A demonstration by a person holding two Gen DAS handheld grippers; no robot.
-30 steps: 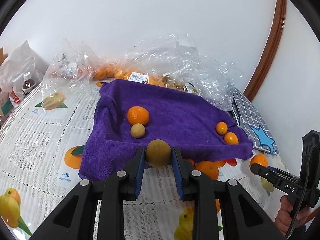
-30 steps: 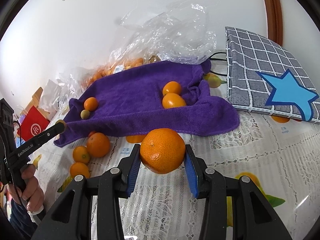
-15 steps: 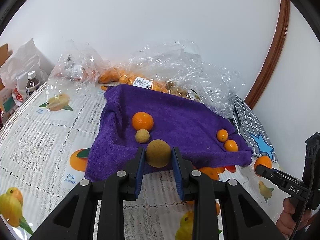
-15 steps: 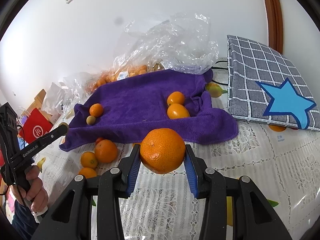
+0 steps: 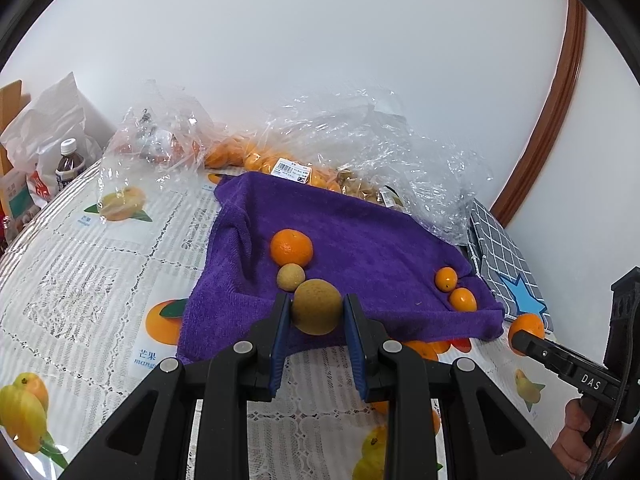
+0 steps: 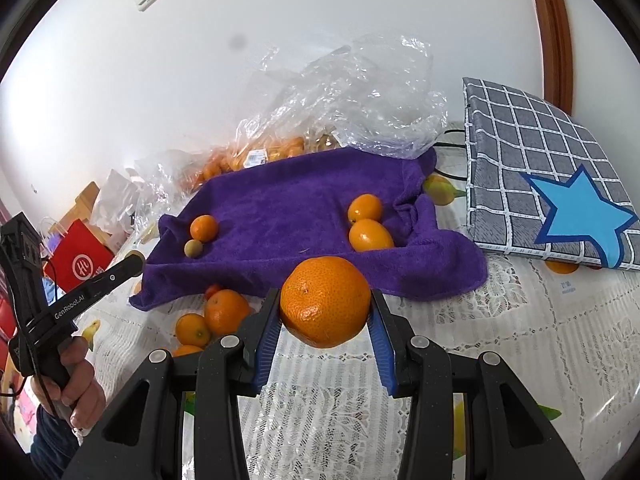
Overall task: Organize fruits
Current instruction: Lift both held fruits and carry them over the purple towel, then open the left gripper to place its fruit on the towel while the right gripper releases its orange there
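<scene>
My left gripper [image 5: 316, 312] is shut on a round brown-green fruit [image 5: 317, 306], held above the near edge of a purple towel [image 5: 360, 240]. On the towel lie an orange [image 5: 291, 247], a small brown fruit [image 5: 291, 277] and two small kumquats [image 5: 446, 278]. My right gripper [image 6: 325, 312] is shut on a large orange [image 6: 325, 307], held above the table in front of the towel [image 6: 288, 208]. The left gripper also shows in the right wrist view [image 6: 136, 260], near the towel's left corner.
Loose oranges [image 6: 226, 312] lie on the lace tablecloth in front of the towel. Clear plastic bags of fruit [image 5: 360, 144] sit behind it. A grey checked pad with a blue star [image 6: 552, 184] lies to the right. A bottle [image 5: 69, 162] and bags stand at the left.
Both grippers have risen and drawn back a little with their fruit; the towel looks smaller and lower in both views. Both stay shut.
</scene>
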